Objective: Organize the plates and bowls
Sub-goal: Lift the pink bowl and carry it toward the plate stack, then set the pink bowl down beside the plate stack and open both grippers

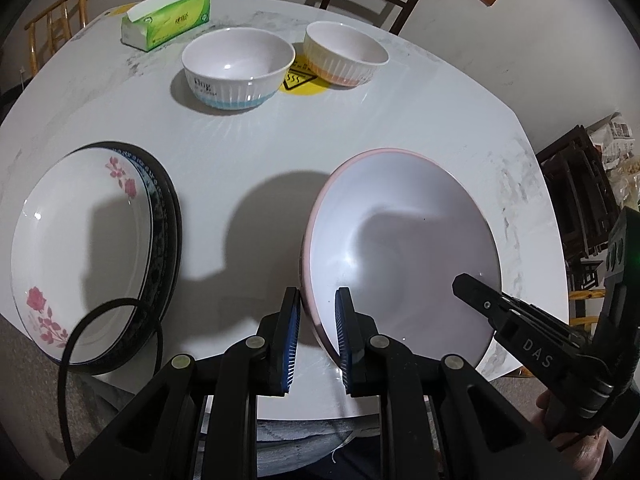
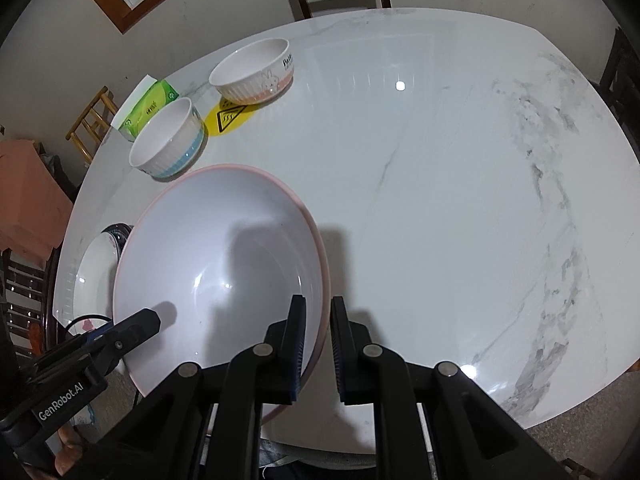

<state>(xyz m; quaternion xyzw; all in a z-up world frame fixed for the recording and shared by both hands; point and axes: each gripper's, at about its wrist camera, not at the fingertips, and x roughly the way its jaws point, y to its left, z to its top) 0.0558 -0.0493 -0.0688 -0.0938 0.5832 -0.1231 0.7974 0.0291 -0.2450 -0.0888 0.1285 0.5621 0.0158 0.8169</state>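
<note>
On the table (image 1: 320, 152), the big bowl (image 1: 400, 240) lies nearest, the stacked plates (image 1: 92, 248) to its left, two small bowls (image 1: 238, 68) behind it, the tissue box (image 1: 168, 20) farthest back-left.

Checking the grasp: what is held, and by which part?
The pink-rimmed plate, by its rim: left gripper on its left edge, right gripper on its right edge.

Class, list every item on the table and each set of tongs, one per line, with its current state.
Pink-rimmed plate: tilted, both tongs straddle its rim.
Left tongs: around plate's left edge.
Right tongs: around plate's right edge.
Floral plate: stacked on dark-rimmed plate.
Blue-banded bowl: upright, empty.
Orange-banded bowl: upright, empty.
Tissue pack: open.
</note>
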